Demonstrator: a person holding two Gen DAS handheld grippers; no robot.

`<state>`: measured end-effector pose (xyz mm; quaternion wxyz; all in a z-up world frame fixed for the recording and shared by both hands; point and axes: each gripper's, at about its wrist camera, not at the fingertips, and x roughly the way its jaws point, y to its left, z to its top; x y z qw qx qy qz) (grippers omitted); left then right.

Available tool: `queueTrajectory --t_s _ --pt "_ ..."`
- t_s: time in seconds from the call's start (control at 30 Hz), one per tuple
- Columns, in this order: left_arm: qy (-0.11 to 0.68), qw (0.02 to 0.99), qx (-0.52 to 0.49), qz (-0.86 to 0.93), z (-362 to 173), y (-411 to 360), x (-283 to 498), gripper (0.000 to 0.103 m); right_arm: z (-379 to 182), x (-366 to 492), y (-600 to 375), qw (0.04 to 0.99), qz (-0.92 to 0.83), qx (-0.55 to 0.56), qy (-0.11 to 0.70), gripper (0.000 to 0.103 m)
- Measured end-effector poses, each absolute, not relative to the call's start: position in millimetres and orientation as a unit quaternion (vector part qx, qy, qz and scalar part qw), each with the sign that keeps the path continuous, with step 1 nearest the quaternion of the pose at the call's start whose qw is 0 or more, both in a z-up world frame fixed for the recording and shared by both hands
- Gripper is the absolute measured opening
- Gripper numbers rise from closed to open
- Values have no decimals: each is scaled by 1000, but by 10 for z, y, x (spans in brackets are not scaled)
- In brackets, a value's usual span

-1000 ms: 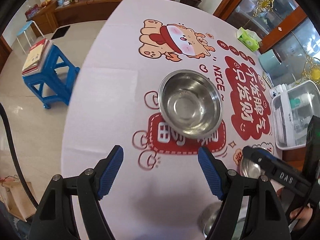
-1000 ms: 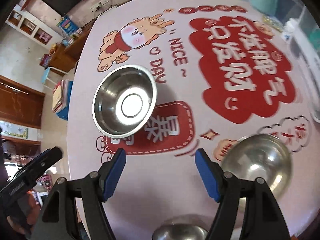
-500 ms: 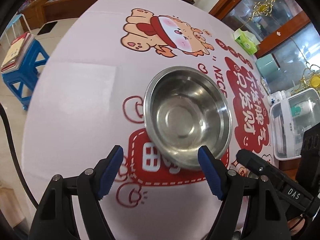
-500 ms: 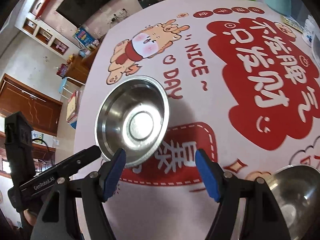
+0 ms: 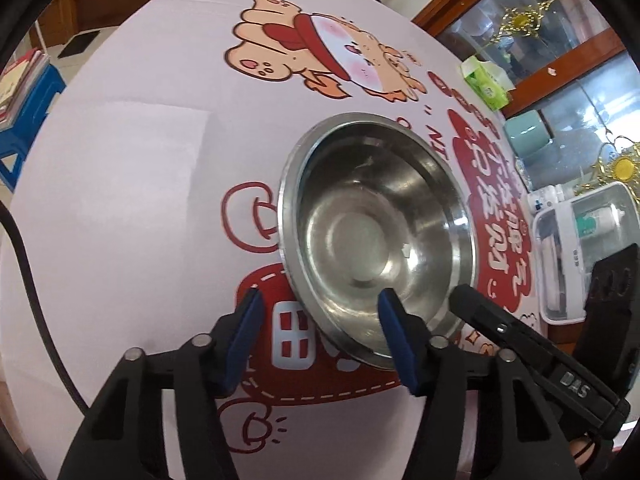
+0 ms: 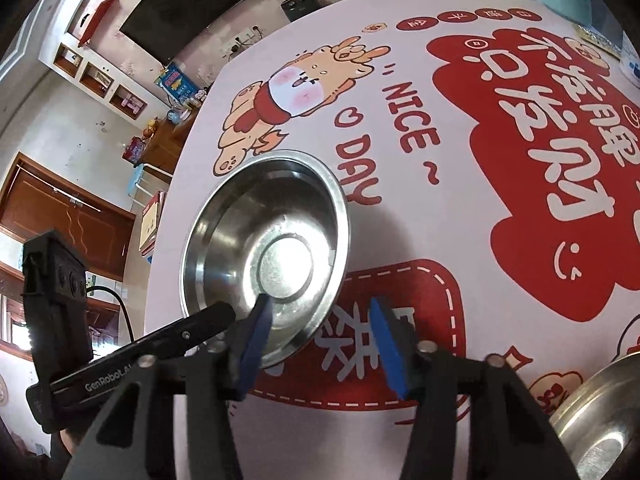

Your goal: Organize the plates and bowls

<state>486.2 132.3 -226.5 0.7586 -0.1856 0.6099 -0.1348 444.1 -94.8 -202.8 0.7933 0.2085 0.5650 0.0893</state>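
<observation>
A steel bowl (image 5: 372,236) sits upright on the round table's printed cloth (image 5: 140,168); it also shows in the right wrist view (image 6: 268,256). My left gripper (image 5: 320,340) is open, its jaws straddling the bowl's near rim, the right one inside the bowl. My right gripper (image 6: 320,344) is open and straddles the same near rim, its left jaw inside the bowl. A second steel bowl (image 6: 600,416) lies at the lower right of the right wrist view. Each gripper's body shows in the other's view.
A green tissue pack (image 5: 486,86) and a teal cup (image 5: 528,134) stand at the table's far right. A clear plastic box (image 5: 580,248) with bottles sits at the right edge. A blue stool (image 5: 24,112) with books stands on the floor to the left.
Both grippers have moved forward and down to the bowl and narrowed; their jaws now straddle its near rim. The bowl has not moved.
</observation>
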Motion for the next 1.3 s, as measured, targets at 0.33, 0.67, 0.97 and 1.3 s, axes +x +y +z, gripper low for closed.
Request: queueTrajectory --t_s 0.33,0.67,0.97,1.3 --pt "600 764 -185 -151 -2227 1268 4835 23 -2035 4419 -960 790 99 227 561 16" --pt "603 766 -165 -151 -2131 1269 4682 22 -1970 4295 -917 785 94 222 571 16" --pt "607 764 -154 -157 -1852 1362 4355 23 -1719 3981 -853 787 100 217 569 16" --pt "583 784 -149 -153 -1334 1495 3761 23 -1281 3482 -735 803 118 207 546 16"
